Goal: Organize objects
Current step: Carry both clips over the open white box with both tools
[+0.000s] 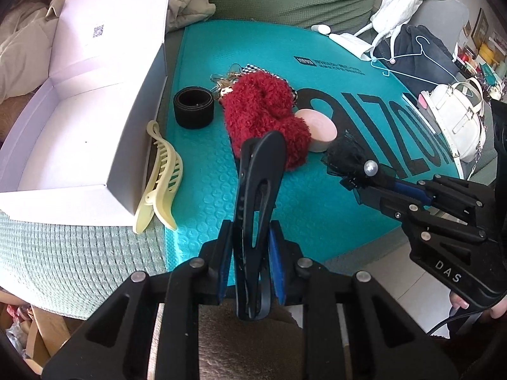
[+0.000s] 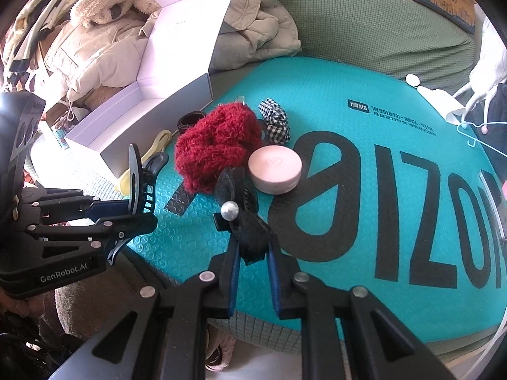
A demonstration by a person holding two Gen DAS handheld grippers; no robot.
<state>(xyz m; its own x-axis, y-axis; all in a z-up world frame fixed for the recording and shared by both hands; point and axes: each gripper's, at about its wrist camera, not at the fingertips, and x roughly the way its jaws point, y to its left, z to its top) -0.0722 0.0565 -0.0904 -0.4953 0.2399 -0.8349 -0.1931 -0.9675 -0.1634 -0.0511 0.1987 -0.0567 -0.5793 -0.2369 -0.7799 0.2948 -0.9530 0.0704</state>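
Two grippers pinch clips: left gripper [image 1: 250, 272] glossy black claw clip [image 1: 258, 190], right gripper [image 2: 253, 272] pearl-topped mesh bow [image 2: 244, 218].

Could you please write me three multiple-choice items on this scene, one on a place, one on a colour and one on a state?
1. Where does the pale yellow plastic hair clip lie?
A. inside the white box
B. beside the open white cardboard box, outside its wall
C. on the pink round case

2. What colour is the fluffy scrunchie?
A. dark red
B. green
C. white

3. What does the left claw hold?
A. nothing
B. the checked scrunchie
C. a long black plastic hair clip

Answers: 1 B, the clip rests against the outside of the box wall. 2 A, its pile is dark red in both views. 3 C, the black clip stands clamped between the left claw's fingers.
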